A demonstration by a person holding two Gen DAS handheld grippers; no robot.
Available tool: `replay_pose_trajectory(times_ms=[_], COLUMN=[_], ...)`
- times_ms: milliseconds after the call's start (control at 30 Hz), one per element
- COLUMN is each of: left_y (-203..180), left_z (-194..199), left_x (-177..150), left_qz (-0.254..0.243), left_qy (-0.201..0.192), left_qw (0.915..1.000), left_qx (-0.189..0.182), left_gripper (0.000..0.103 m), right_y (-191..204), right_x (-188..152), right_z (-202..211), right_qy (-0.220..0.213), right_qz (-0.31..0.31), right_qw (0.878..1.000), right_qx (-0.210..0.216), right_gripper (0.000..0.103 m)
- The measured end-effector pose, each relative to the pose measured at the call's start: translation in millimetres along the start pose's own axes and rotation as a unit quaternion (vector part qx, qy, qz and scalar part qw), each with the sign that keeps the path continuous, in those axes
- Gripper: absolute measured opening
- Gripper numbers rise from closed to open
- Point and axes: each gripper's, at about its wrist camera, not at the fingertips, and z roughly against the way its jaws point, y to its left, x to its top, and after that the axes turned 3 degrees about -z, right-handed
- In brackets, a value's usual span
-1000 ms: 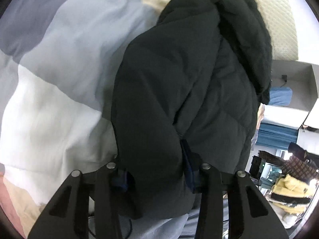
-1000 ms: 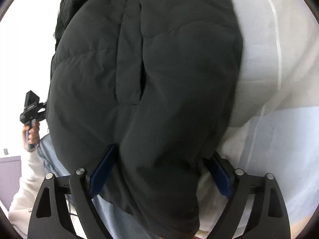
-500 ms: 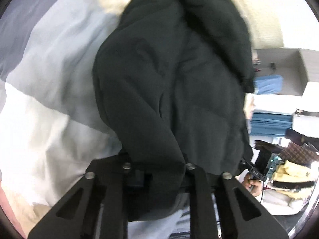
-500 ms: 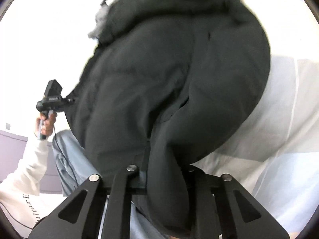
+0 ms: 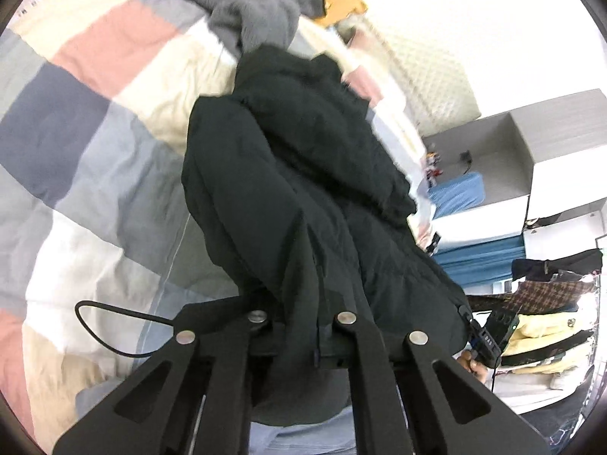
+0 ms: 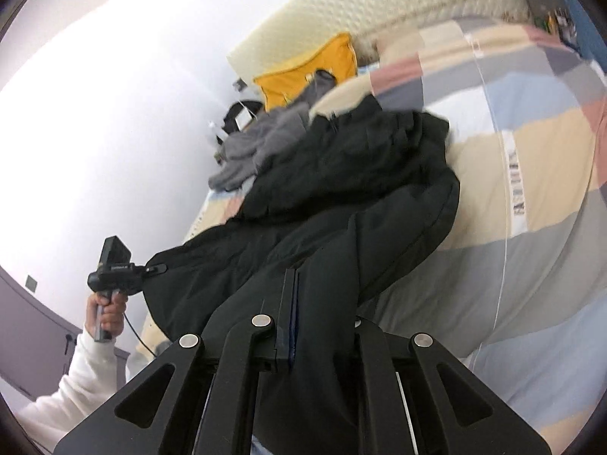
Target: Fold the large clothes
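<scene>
A patchwork quilt (image 5: 87, 121) in cream, pink, grey and navy blocks covers the bed. On it lies a large black padded jacket (image 5: 303, 174), its near hem lifted off the quilt. The left gripper (image 5: 303, 335) is clamped on the hem's left part, the right gripper (image 6: 299, 318) on its right part. Farther off lie a grey fleece garment (image 5: 258, 15) and a mustard-yellow cloth (image 6: 307, 70).

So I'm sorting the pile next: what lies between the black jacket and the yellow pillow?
A crumpled grey garment lies between the black jacket and the yellow pillow on the checked quilt; the right wrist view shows it best.
</scene>
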Motion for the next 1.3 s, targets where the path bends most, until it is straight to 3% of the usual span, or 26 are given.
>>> replay_pose_trajectory(times_ms=[233, 500, 733, 867, 1167, 1300], left_y=[-3, -18, -31, -23, -15, -21], left_z=[51, 109, 138, 129, 92, 70], left_x=[-25, -62, -80, -65, -10, 15], left_qz=[-0.018, -0.035, -0.062, -0.050, -0.038, -0.041], left_qy=[-0.030, -0.042, -0.018, -0.014, -0.011, -0.004], left_qw=[0.9990, 0.9969, 0.9964, 0.9968, 0.9984, 0.9989], left_qx=[-0.028, -0.057, -0.055, -0.061, -0.040, -0.022], left_gripper=[0.005, 0.005, 0.005, 0.006, 0.006, 0.006], right_y=[19, 64, 102, 100, 53, 37], right_x=[-18, -63, -80, -71, -33, -14], right_z=[34, 101, 146, 140, 99, 80], right_qy=[-0.036, -0.074, -0.091, -0.096, -0.105, -0.102], right_qz=[0.006, 0.022, 0.050, 0.043, -0.035, -0.053], right_qw=[0.999, 0.996, 0.994, 0.994, 0.993, 0.993], right_qx=[0.015, 0.049, 0.034, 0.029, 0.037, 0.002], right_gripper=[0.006, 0.005, 0.005, 0.005, 0.005, 0.005])
